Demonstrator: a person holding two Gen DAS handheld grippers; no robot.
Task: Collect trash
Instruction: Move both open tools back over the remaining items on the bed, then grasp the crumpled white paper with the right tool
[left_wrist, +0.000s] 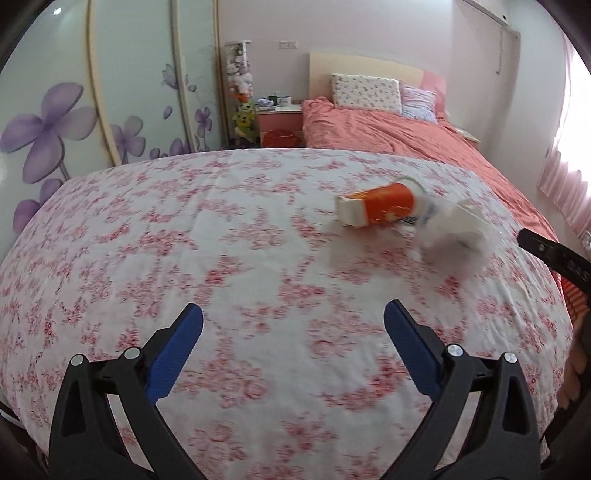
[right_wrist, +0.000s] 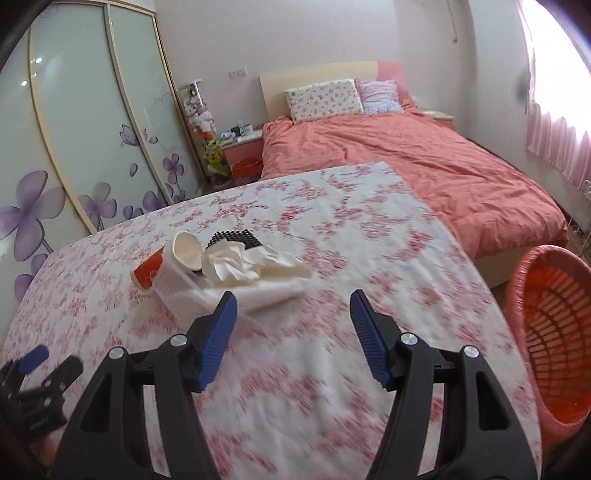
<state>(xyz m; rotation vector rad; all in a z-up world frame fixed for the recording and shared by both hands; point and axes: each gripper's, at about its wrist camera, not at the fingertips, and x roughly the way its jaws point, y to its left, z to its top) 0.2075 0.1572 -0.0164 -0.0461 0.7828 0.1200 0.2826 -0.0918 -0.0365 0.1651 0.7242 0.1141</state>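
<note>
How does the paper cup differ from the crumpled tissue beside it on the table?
The paper cup is orange and white with a rigid round shape, lying on its side; the crumpled tissue is plain white, soft and shapeless. The paper cup's open mouth faces the crumpled tissue, which spreads out flat towards the right. Both lie in one pile on the floral tablecloth, held by neither tongs.

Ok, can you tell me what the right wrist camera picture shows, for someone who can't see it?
A pile of trash, an orange paper cup on its side with crumpled white tissues and a clear plastic box, lies on a pink-flowered tablecloth. The right tool, with blue pads, is open and empty just short of it. An orange plastic basket stands to the right.
</note>
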